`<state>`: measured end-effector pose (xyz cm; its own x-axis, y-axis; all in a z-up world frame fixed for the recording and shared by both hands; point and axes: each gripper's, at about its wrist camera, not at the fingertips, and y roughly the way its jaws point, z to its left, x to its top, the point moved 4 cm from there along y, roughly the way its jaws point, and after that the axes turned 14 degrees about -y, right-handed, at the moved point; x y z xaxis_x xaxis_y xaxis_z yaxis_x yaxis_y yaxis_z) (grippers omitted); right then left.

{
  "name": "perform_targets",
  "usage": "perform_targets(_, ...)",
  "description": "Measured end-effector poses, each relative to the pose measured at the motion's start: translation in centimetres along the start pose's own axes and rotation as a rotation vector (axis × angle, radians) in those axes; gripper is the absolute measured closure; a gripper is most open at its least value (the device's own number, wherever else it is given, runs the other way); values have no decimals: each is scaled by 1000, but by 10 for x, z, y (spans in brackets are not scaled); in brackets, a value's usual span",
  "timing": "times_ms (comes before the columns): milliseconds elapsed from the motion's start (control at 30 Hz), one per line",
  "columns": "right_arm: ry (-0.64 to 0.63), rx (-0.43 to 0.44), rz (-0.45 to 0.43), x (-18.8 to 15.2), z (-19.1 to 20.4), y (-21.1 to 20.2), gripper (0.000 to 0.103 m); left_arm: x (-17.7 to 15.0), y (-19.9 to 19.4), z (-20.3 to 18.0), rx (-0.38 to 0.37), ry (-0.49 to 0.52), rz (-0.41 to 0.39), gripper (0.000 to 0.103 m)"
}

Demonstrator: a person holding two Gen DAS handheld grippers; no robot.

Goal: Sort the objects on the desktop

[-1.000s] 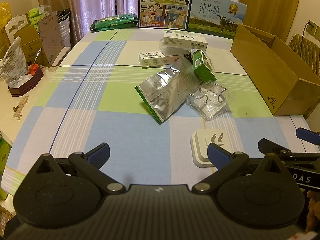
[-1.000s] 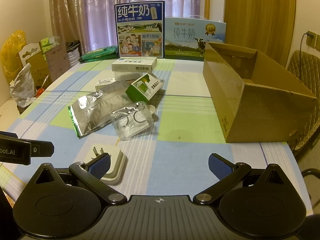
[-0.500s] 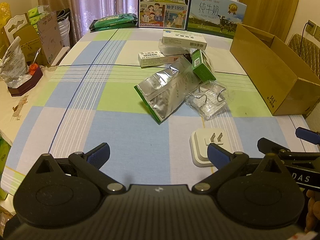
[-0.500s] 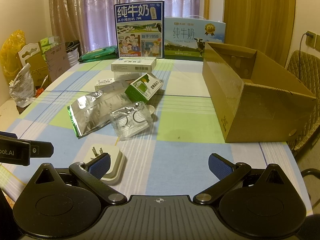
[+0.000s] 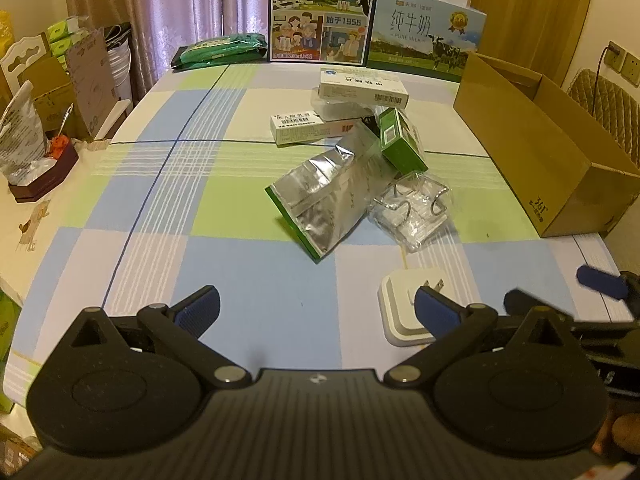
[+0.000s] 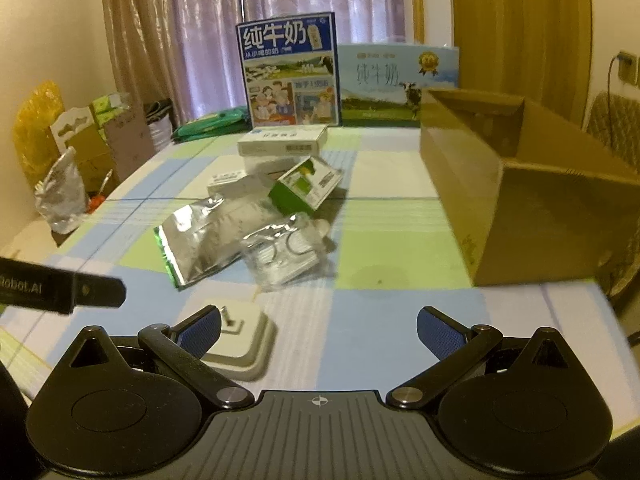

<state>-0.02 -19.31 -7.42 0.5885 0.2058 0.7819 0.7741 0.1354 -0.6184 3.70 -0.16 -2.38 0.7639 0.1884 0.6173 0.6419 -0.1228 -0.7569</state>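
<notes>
A heap of small items lies mid-table: a silver foil pouch [image 5: 328,196], a clear packet with metal rings [image 5: 414,210], a green box [image 5: 402,146] and white medicine boxes [image 5: 362,90]. A white plug adapter [image 5: 404,306] lies nearest, prongs up, just beyond my left gripper's right fingertip. My left gripper [image 5: 316,308] is open and empty above the cloth. My right gripper [image 6: 318,330] is open too, with the adapter [image 6: 244,338] beside its left fingertip. The same pouch [image 6: 200,236] and packet [image 6: 284,256] lie ahead of it. An open cardboard box [image 6: 520,216] stands to the right.
Two milk cartons [image 5: 322,10] stand at the table's far edge beside a green packet [image 5: 220,46]. A side surface on the left holds a foil bag [image 5: 20,136] and cardboard. A chair [image 5: 604,104] sits behind the box. The left half of the checked cloth [image 5: 160,208] is bare.
The right wrist view has pushed forward and lower toward the adapter, with some motion blur. In the left wrist view the right gripper's tip has shifted; the left gripper barely moved.
</notes>
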Motion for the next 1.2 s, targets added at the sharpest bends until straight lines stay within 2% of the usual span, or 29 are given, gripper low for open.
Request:
perform_targets(133,7,27,32,1,8,6,2,9,4,4,-8,13,-1,1)
perform_targets(300,-50,35,48,1,28,15,2,22,11,13,-26,36,-2,1)
perform_targets(800,-99,56,95,-5,74,69,3,42,37,36,-70,5,21,1)
perform_targets(1000,-105,62,116,-10,79,82,16,43,46,38,-78,-1,33,1)
perform_targets(1067,-100,55,123,-11,76,84,23,43,49,36,-76,0,36,1)
perform_targets(1133,-107,36,123,-12,73,83,39,42,51,33,-78,5,37,1)
perform_targets(1200,-97,24,129,-12,66,82,39,42,53,29,-85,4,38,1)
